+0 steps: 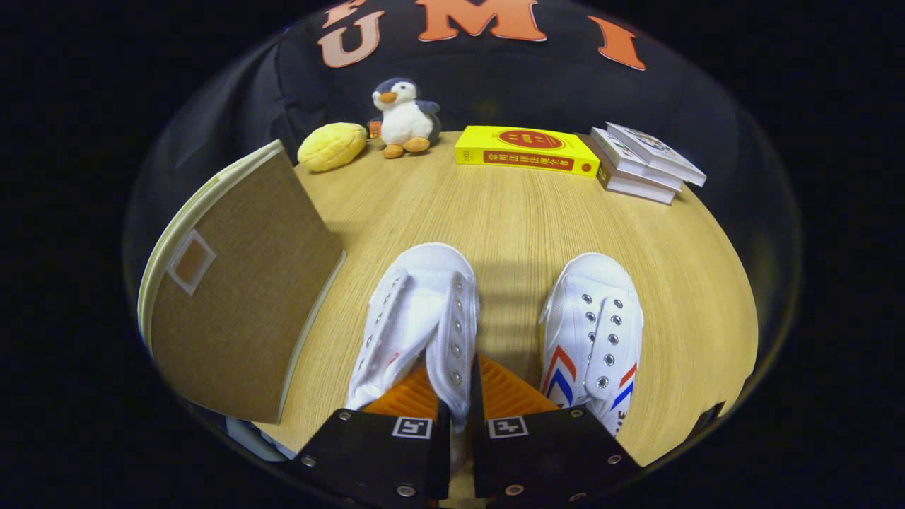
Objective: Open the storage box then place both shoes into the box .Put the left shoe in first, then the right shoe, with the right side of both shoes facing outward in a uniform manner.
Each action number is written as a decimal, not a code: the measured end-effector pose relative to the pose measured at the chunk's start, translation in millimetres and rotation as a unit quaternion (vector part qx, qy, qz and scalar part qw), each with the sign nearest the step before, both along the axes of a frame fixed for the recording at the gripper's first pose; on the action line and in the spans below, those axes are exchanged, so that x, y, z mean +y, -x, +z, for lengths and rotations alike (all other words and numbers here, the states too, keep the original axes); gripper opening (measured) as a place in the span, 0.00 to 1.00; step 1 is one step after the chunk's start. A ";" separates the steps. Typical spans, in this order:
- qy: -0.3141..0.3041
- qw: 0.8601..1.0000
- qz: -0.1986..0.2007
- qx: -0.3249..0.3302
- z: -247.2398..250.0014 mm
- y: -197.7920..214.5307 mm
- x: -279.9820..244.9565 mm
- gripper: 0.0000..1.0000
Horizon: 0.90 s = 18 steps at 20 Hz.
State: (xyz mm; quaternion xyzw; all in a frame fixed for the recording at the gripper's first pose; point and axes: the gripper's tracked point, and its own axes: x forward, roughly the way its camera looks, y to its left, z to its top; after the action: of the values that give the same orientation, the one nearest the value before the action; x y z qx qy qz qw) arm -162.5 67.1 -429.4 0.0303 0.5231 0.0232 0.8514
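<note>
Beside the storage box (233, 311), the tool (461, 396) pinches the left shoe (417, 318).

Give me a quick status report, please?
Jaws shut on left shoe eyelet flap. Right shoe alongside on table. Storage box open, nothing blocking.

Wooden table (523, 219), black cloth wall (495, 85)

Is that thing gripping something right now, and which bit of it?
Yes: the hand-held gripper pinches the left white shoe by its eyelet flap.
</note>
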 end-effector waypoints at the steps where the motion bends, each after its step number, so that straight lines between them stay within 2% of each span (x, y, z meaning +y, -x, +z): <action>1: -0.019 1.000 -0.022 0.009 -1.1 -3.2 1.2 0.13; 5: -0.050 0.998 -0.042 0.027 2.1 -2.8 2.1 0.08; 6: -0.051 0.997 -0.046 0.031 4.9 -2.5 2.9 0.03; 9: -0.063 0.994 -0.078 0.033 18.3 -6.9 7.5 0.01; 16: -0.119 0.986 -0.114 -0.010 99.9 -45.0 24.2 0.01; 18: -0.116 0.987 -0.109 -0.026 129.5 -56.2 27.9 0.01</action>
State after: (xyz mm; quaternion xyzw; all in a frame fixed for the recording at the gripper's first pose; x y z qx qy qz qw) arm -106.4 95.0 -299.8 0.1857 0.4879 -0.0085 0.8529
